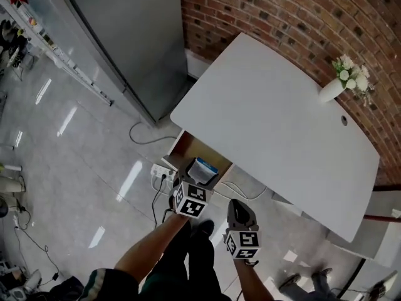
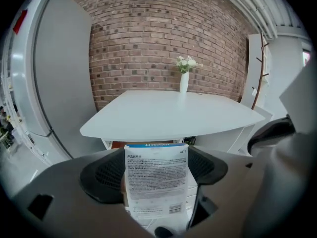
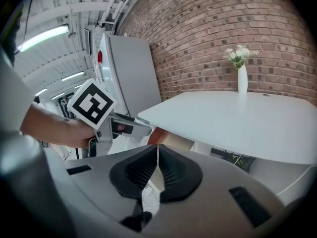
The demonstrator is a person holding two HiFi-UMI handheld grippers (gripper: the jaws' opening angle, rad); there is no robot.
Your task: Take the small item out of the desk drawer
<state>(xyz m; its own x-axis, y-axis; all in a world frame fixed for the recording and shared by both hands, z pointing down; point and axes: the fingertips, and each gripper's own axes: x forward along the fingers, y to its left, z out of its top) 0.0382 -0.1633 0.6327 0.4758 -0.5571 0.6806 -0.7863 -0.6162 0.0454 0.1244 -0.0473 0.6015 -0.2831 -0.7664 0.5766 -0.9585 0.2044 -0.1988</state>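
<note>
Between the jaws of the left gripper [image 2: 156, 168] stands the small packet [image 2: 156, 185], a flat white sachet with a blue top edge. It is pinched across its width and held above the open drawer [image 1: 187, 150] under the desk [image 1: 276, 118]. It looks light, thin, floppy and probably slick, so a hold on the body's middle seems safest. The right gripper [image 3: 157, 175] hangs nearby, jaws pressed together on nothing.

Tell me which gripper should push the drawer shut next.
Right, probably. The right gripper has its jaws together and empty near the open drawer, while the left gripper is shut on the packet.
</note>
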